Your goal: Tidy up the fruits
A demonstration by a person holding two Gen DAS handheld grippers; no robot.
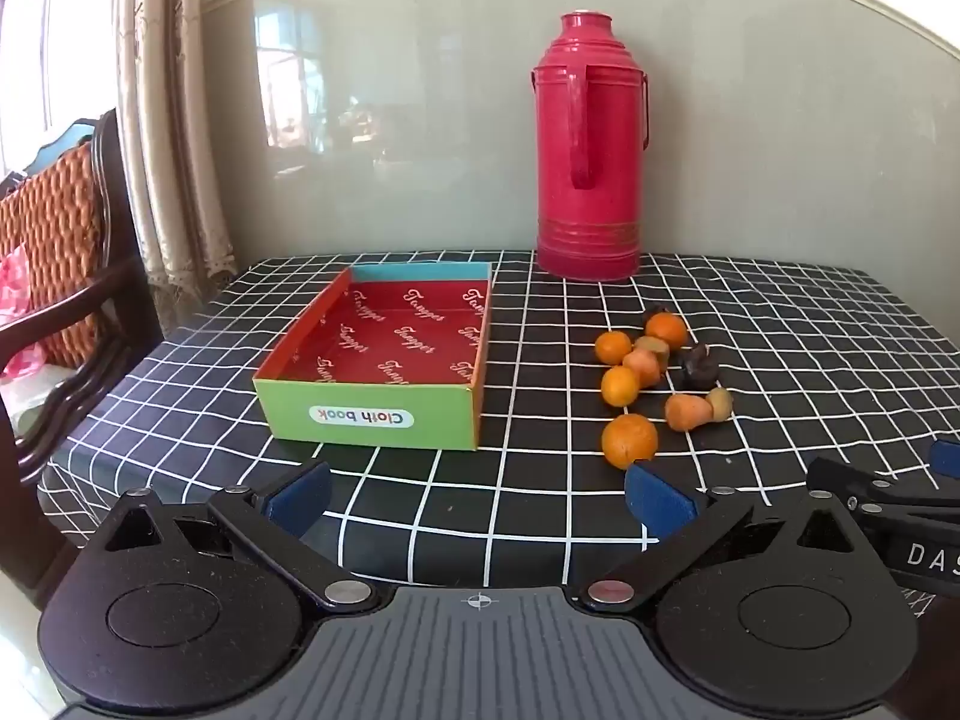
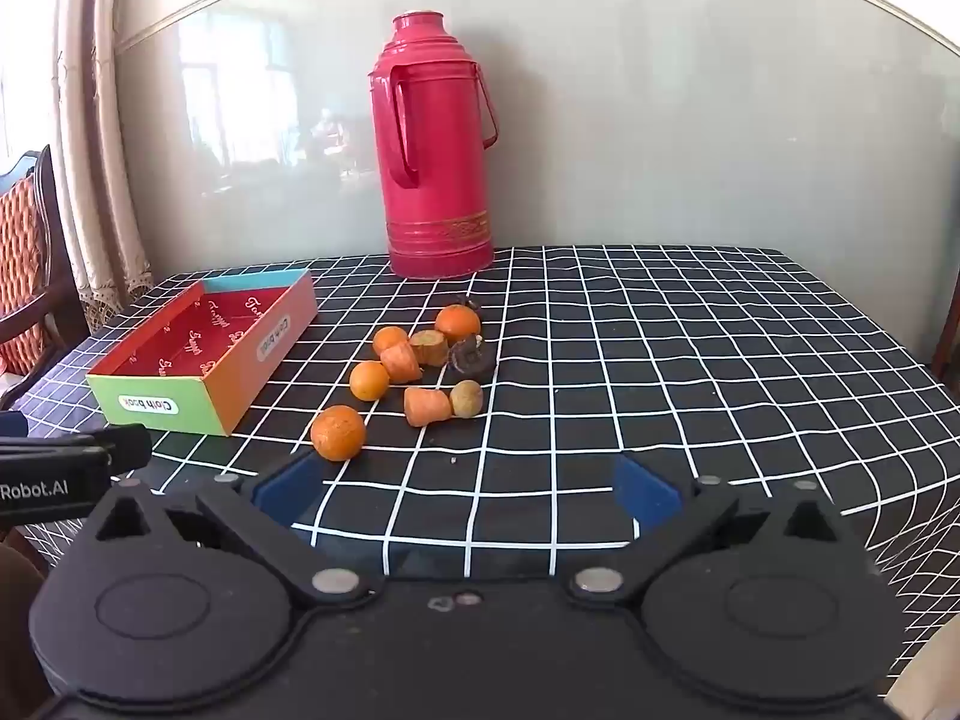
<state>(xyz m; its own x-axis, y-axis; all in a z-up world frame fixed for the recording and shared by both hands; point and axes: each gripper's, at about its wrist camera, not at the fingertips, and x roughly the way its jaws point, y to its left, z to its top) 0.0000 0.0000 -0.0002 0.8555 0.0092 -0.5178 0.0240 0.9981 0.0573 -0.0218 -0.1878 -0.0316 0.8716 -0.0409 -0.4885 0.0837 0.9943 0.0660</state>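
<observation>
Both your left gripper (image 1: 477, 495) and right gripper (image 2: 468, 489) gape wide, holding nothing. Oranges (image 2: 338, 432) sit loose right of the box (image 2: 198, 354), near the thermos (image 2: 435, 150).

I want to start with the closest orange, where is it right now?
In both views the closest orange lies on the checked tablecloth, at the pile's near end, right of the box.
</observation>
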